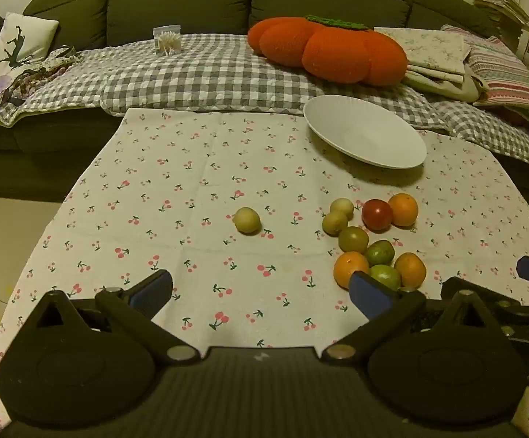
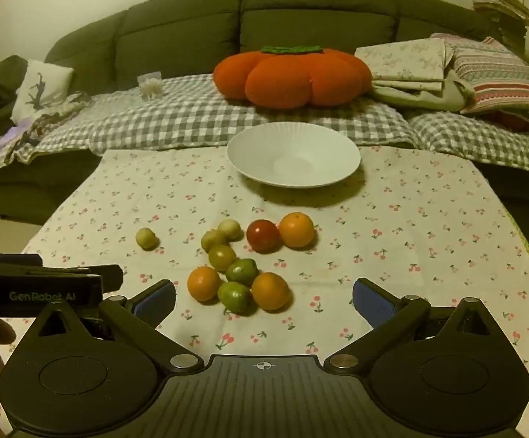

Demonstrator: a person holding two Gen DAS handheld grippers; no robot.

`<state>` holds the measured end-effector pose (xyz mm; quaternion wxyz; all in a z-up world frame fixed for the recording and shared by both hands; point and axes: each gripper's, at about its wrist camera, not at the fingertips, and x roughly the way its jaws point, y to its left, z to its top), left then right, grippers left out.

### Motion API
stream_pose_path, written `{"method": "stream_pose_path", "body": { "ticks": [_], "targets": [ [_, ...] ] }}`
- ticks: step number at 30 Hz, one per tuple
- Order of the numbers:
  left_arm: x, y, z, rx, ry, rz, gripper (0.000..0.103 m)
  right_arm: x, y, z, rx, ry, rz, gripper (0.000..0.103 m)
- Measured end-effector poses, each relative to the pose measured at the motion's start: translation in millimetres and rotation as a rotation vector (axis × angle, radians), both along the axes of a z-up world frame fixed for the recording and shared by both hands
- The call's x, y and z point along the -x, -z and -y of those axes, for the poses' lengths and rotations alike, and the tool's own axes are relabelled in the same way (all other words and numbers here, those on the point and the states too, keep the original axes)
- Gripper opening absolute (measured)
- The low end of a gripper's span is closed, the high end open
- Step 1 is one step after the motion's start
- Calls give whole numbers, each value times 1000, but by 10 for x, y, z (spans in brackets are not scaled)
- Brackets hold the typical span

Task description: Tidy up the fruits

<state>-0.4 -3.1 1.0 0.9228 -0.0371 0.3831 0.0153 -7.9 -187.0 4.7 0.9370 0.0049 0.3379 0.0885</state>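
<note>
Right now both your grippers hang over the near edge of the table, which is covered in a cherry-print cloth [image 2: 428,226]: the left gripper [image 1: 260,295] and the right gripper [image 2: 264,297] each have their jaws spread wide with nothing between them. Ahead of you lie the small round fruits [image 2: 238,273], orange, green, yellowish and one red, clustered on the cloth, with one yellowish fruit [image 2: 146,238] apart to the left. Beyond them sits the empty white ribbed plate [image 2: 293,155].

Both wrist views downward, sharing fruits [image 1: 370,241], plate [image 2: 293,179]
</note>
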Motion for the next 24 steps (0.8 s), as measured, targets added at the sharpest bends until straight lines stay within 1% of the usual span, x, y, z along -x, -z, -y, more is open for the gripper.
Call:
{"method": "stream_pose_path", "body": {
  "ticks": [1,6,20,24],
  "targets": [
    [-10,5,-8,-1,-1,-17,102,-2,-1,5,-7,-2,-3,103],
    [-11,3,14,1,3,-18,102,6,0,-2,2,-17,-12,103],
    [-2,20,-12,3,11,15,102,15,-12,-4,-28,-27,-20,103],
    [0,24,-14,13,11,27,102,28,-7,-25,2,-37,1,103]
  ]
}}
